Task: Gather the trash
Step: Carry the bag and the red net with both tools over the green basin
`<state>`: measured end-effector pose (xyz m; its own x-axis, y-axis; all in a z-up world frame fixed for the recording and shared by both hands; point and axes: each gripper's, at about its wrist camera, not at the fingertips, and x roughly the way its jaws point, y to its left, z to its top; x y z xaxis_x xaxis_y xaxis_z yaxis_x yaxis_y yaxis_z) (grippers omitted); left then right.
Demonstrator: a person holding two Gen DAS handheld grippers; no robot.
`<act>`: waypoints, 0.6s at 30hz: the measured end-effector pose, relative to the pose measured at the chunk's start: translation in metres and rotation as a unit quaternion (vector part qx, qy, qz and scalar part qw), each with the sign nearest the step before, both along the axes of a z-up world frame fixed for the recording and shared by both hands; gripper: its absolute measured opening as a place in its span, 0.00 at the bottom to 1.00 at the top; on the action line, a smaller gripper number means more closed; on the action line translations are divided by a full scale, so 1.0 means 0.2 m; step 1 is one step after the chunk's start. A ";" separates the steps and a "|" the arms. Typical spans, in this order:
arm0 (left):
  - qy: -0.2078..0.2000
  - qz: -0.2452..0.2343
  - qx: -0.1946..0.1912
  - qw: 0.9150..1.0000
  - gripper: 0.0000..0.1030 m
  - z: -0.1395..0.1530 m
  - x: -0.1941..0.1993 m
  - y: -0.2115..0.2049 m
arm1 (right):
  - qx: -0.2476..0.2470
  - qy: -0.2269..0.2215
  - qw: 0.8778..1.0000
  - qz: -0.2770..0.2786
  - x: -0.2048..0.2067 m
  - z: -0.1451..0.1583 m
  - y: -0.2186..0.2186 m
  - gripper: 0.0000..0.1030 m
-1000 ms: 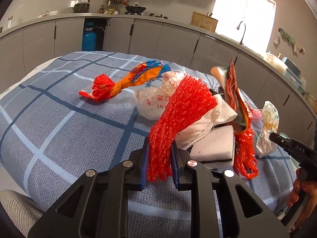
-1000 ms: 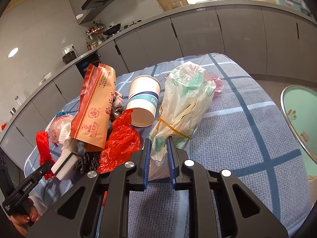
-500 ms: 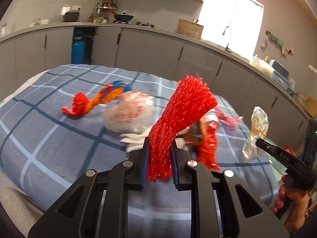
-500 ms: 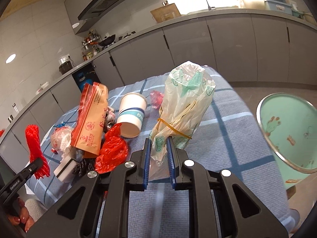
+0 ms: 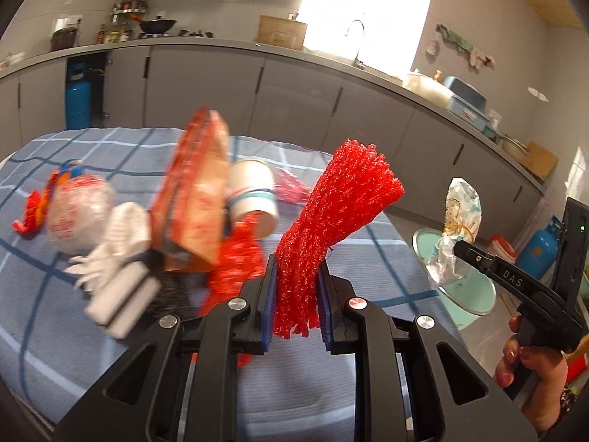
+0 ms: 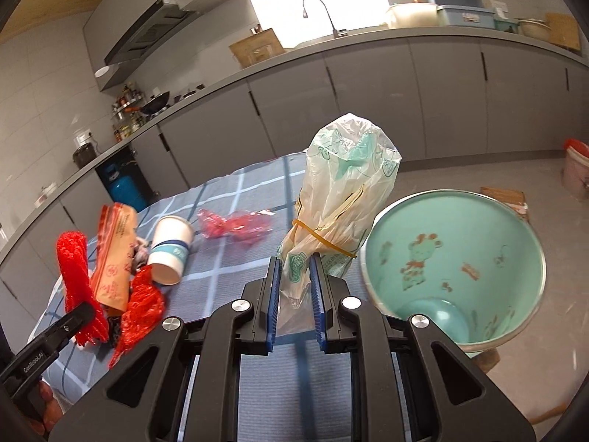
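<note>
My left gripper is shut on a red mesh net, held up above the blue checked tablecloth. My right gripper is shut on a clear plastic bag printed green and tied with a yellow rubber band. That bag hangs over a mint-green bin in the left wrist view. In the right wrist view the bin stands on the floor beside the table's right edge, just right of the bag. The red net shows at the far left there.
Left on the table lie an orange-brown packet, a tipped paper cup, a red plastic bag, a pink wrapper, white foam pieces and a clear bag with red print. Grey cabinets ring the room.
Both grippers have swung to the right and risen with their loads. The pile of trash has slid left in view, and the green bin has come close under the right gripper's bag.
</note>
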<state>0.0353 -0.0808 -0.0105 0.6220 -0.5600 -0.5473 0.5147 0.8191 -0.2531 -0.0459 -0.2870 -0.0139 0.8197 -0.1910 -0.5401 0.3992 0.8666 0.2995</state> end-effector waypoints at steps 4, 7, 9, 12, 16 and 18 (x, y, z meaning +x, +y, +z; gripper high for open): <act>0.002 -0.030 0.006 1.000 0.20 0.00 0.00 -0.20 | -0.008 0.007 1.000 -0.018 -0.07 -0.01 -0.11 0.17; 0.007 -0.054 0.008 0.998 0.20 -0.01 0.00 -0.36 | -0.018 0.014 0.999 -0.029 -0.11 -0.01 -0.19 0.17; 0.009 -0.068 0.009 0.998 0.20 -0.01 0.00 -0.44 | -0.030 0.021 0.999 -0.041 -0.14 -0.02 -0.25 0.17; 0.015 -0.084 0.010 0.996 0.20 -0.03 0.00 -0.57 | -0.037 0.027 0.997 -0.061 -0.18 -0.03 -0.34 0.17; 0.026 -0.104 0.021 0.994 0.20 -0.07 0.01 -0.76 | -0.028 0.026 0.996 -0.082 -0.23 -0.08 -0.43 0.17; 0.031 -0.114 0.025 0.993 0.20 -0.10 0.01 -0.83 | -0.025 0.028 0.995 -0.087 -0.24 -0.09 -0.47 0.17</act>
